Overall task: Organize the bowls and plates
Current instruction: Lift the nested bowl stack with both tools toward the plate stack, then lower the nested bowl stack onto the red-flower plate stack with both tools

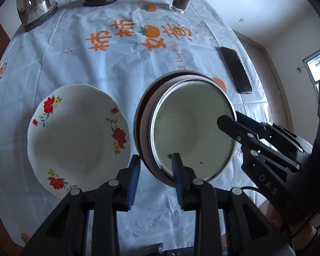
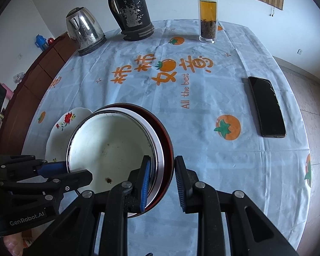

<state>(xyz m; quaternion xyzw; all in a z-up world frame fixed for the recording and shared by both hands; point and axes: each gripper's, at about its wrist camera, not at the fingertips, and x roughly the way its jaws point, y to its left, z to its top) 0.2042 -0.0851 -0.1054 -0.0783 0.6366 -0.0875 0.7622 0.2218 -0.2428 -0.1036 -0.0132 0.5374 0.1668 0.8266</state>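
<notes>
On the persimmon-printed blue tablecloth (image 1: 96,68), as seen from the left wrist, a white enamel bowl with a metal rim (image 1: 192,132) is being nested in a wider dark red-brown bowl (image 1: 143,128), both tilted off the cloth. The left gripper (image 1: 154,170) is being held open astride the near rims, one blue pad inside the enamel bowl and one outside, with nothing clamped. The right gripper (image 1: 229,120) is being brought onto the far rim. Just beside the stack, a white scalloped plate with red flowers (image 1: 76,136) is lying alone, apparently untouched.

From the right wrist, the right gripper (image 2: 162,175) is being kept parted around both rims, its pads near but seemingly not pressing, though the contact is hard to judge. The left gripper (image 2: 53,168) is being shown at the enamel bowl's (image 2: 108,145) opposite edge, with the flowered plate (image 2: 61,123) partly hidden behind.

Stacking is judged partly done: two bowls are nested, while the plate is being left to join or be placed.
</notes>
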